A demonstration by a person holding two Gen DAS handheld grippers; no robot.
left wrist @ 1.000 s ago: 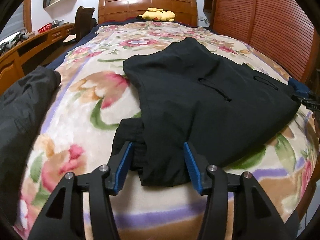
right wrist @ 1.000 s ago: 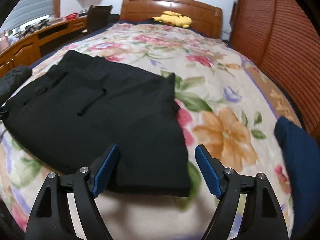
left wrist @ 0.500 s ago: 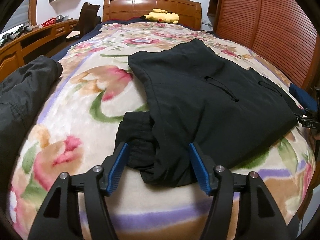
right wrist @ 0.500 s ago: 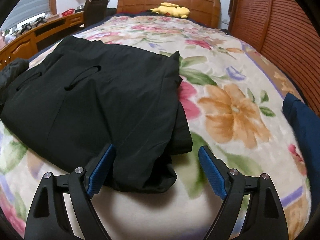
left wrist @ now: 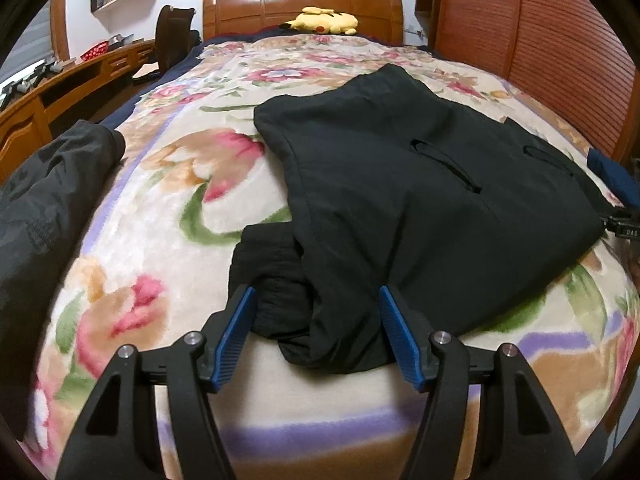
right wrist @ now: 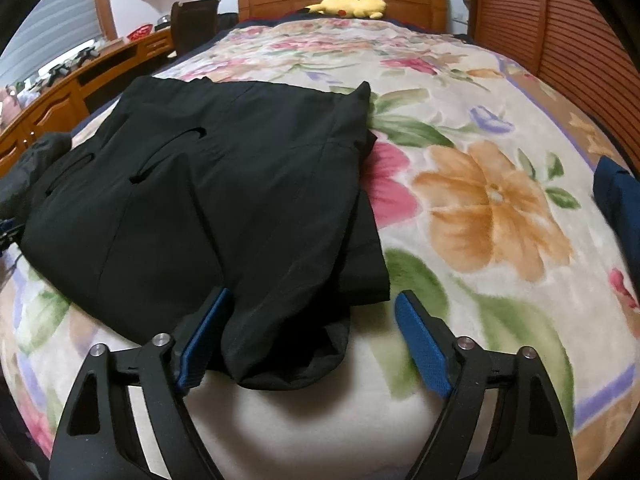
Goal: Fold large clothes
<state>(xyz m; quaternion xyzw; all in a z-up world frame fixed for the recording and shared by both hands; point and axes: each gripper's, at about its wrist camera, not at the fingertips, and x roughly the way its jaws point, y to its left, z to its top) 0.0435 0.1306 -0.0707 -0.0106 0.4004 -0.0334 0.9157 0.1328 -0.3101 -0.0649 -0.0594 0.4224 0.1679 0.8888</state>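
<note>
A large black garment [left wrist: 400, 200] lies spread on the flowered blanket [left wrist: 160, 220], with two slit pockets facing up. My left gripper [left wrist: 317, 292] is open and low over the garment's near left corner. The bunched hem and a cuffed piece lie between its blue pads. In the right wrist view the same garment [right wrist: 220, 200] fills the left half. My right gripper [right wrist: 314, 294] straddles the rumpled near right corner and its jaws are closing. Its left pad [right wrist: 204, 332] is at the fabric, while the right pad stands clear over bare blanket.
A dark grey jacket [left wrist: 40, 208] lies at the bed's left edge and a navy garment [right wrist: 620, 208] at the right edge. A yellow plush toy [left wrist: 324, 20] sits by the headboard. A wooden desk [left wrist: 40, 100] runs along the left, slatted wooden panels [left wrist: 560, 60] along the right.
The right gripper has sunk closer to the garment's near corner, which now looks bunched between its fingers. The left gripper's jaws stand a little wider around the other corner.
</note>
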